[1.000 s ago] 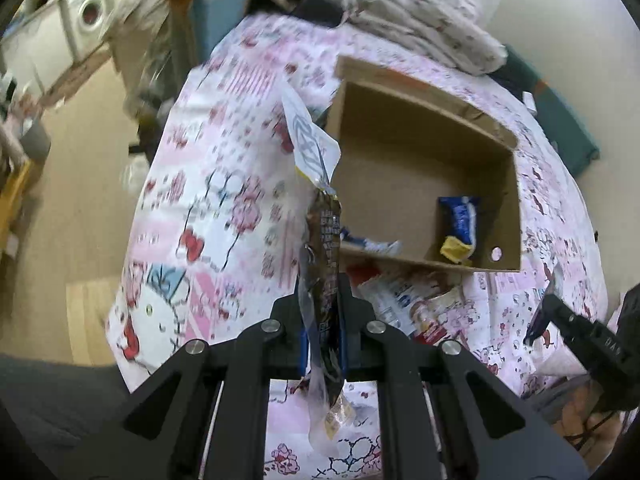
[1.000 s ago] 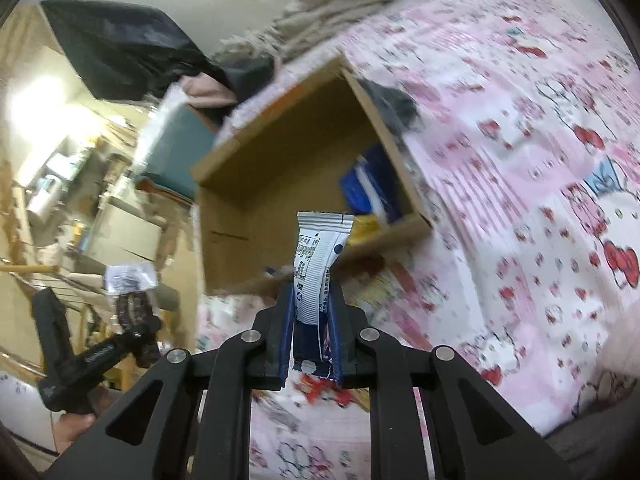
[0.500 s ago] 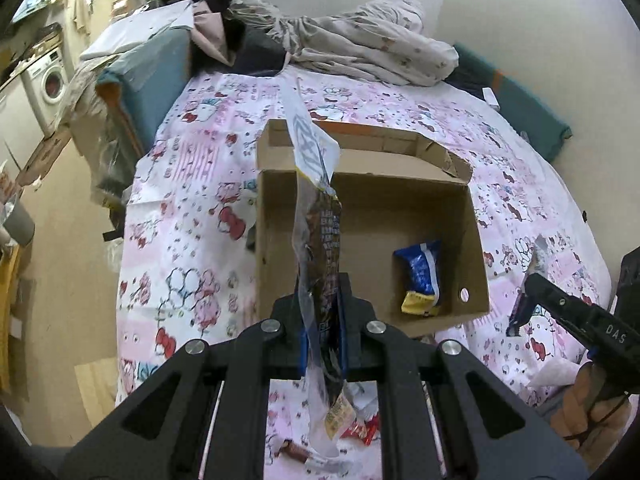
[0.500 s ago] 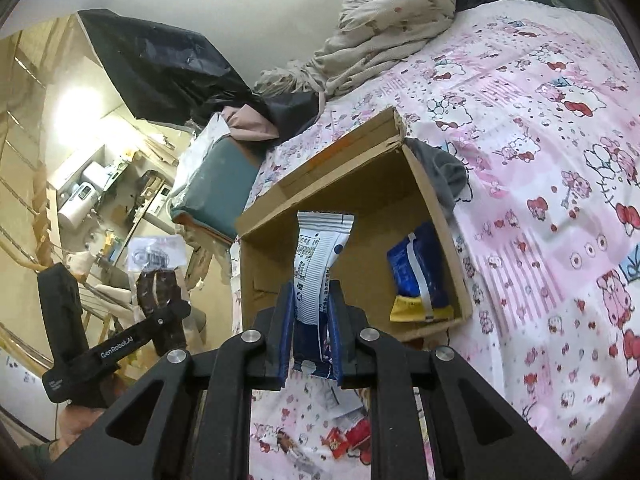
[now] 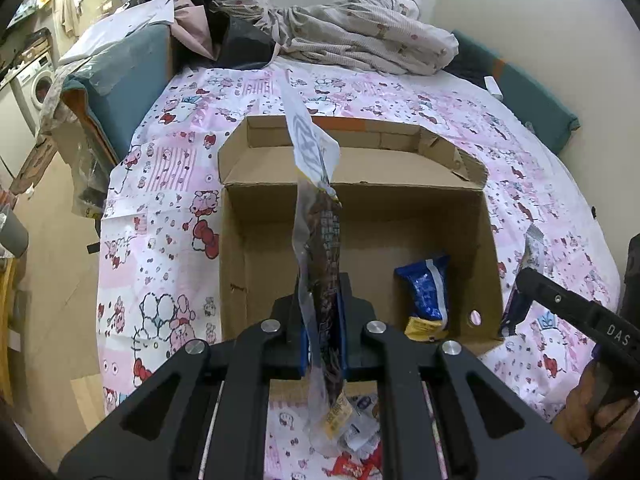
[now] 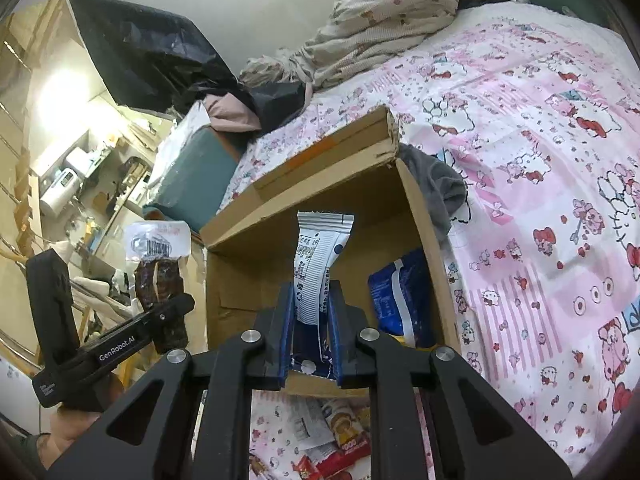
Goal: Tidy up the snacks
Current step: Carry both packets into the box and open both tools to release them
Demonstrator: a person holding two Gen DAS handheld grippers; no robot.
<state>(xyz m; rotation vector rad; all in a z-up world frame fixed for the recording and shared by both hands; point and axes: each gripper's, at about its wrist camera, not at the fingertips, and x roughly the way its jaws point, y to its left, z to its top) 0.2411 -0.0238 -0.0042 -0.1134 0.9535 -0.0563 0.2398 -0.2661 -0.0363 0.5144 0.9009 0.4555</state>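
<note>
Gripping a long clear packet of dark snack (image 5: 320, 256), the left gripper (image 5: 322, 340) hangs above the near rim of an open cardboard box (image 5: 236, 248) on a bed; the packet's printed header card (image 5: 310, 148) stands up across the view and hides part of the box floor. Beside it the right gripper (image 6: 311, 344) is clamped on a white and blue snack pouch (image 6: 316, 264), held upright over the same near rim, which its fingers partly cover. Loose wrappers (image 6: 340, 436) lie on the sheet below both tools, cut off by the frame edge and hard to read. Inside the box, a blue snack bag (image 5: 426, 288) rests against the right wall, leaving the left and middle floor bare. A grey cloth (image 6: 440, 188) sits just outside the box's far right corner. The pink cartoon-print sheet (image 5: 160, 208) spreads around the box on all sides. Farther back, a rumpled blanket (image 5: 360, 40) is heaped against the wall, with a black plastic bag (image 6: 148, 56) and a washing machine (image 5: 40, 84) at the left.
</note>
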